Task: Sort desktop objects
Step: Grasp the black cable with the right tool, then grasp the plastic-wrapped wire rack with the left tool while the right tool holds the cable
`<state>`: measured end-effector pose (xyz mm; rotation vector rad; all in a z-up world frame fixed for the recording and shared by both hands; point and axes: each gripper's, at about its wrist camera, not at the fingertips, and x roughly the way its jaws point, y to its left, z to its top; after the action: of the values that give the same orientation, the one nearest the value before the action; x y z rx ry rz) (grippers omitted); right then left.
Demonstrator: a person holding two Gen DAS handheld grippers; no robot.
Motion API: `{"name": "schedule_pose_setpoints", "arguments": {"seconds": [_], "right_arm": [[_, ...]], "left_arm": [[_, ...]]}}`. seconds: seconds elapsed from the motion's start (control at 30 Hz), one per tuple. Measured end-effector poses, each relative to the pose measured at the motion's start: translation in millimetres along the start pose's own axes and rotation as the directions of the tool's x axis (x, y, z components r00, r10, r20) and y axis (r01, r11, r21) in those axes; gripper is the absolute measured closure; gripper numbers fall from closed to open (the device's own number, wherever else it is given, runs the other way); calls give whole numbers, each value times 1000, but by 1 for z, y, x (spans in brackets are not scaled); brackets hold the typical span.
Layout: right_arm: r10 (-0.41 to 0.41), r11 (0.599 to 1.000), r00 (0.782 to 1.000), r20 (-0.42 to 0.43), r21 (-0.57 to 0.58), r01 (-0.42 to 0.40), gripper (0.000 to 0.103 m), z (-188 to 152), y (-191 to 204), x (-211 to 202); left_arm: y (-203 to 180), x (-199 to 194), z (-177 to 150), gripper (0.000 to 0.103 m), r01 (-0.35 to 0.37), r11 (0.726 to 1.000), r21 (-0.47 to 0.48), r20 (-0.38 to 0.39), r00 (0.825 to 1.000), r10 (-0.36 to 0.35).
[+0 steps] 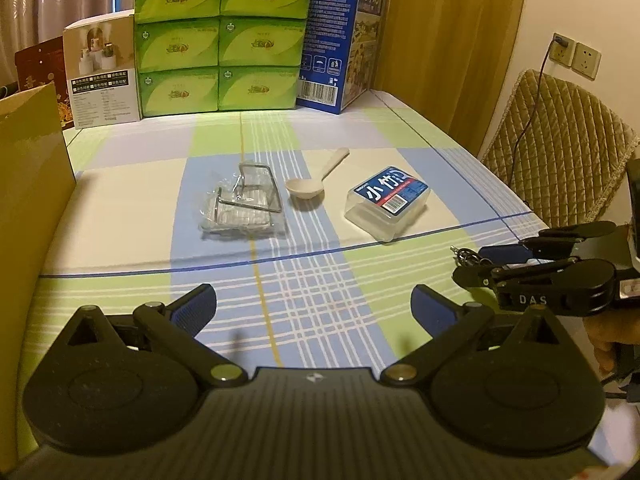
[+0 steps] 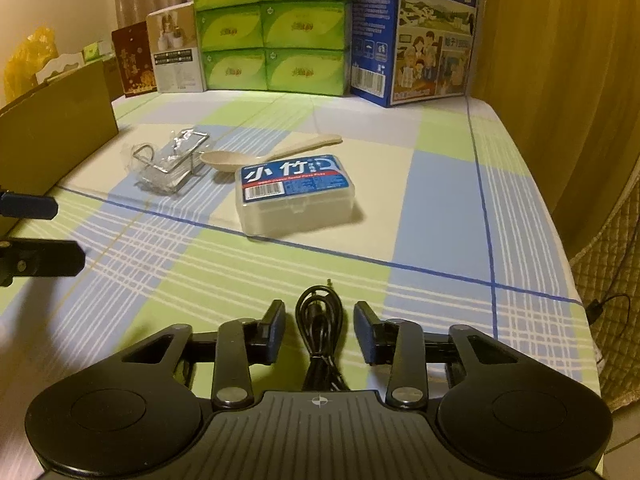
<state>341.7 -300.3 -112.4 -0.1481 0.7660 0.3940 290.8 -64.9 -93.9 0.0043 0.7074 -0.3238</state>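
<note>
The left gripper (image 1: 314,308) is held low over the near part of the desk (image 1: 360,280), which is covered by a plaid cloth in green, blue and cream. Its jaws are set wide apart, with nothing between them.

The right gripper (image 2: 319,326) is positioned at the near right of the desk. Its jaws are apart, one on each side of a coiled black cable (image 2: 319,320) that lies on the cloth with its plug tip pointing away. The blue pads (image 2: 366,332) are seen just beside the coil; contact cannot be confirmed. In the left wrist view the same gripper (image 1: 464,264) is seen from the side, with the cable (image 1: 466,256) at its tips.

Three further items are arranged in a row near the middle of the desk:
- a wire rack in clear plastic wrap (image 1: 244,204), on the left;
- a cream plastic spoon (image 1: 316,180), in the centre, bowl toward the camera;
- a translucent dental floss pick box with a blue label (image 1: 386,202), on the right.

The three are placed close together but apart from the cable.

A cardboard box (image 1: 32,200) is located at the left edge. Along the back, a stack of green tissue packs (image 1: 222,40) and a blue milk carton case (image 2: 416,28) are set against the curtain.
</note>
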Motion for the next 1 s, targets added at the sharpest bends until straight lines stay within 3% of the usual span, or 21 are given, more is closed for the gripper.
{"name": "schedule_pose_setpoints", "arguments": {"seconds": [0.13,0.47,1.0], "right_arm": [[-3,1000,1000,5,-9,3,80,0,1,1],[8,999,1000,1,-33,-8,83,3,19,-1],[45,994,993,106,97,-55,83,53,47,0]], "left_arm": [[0,0,0,1,-3,1000,1,0,1000,3],[1,0,2,1,-2,1000,5,7,1000,2],[29,21,19,1,-75,997,5,38,996,75]]}}
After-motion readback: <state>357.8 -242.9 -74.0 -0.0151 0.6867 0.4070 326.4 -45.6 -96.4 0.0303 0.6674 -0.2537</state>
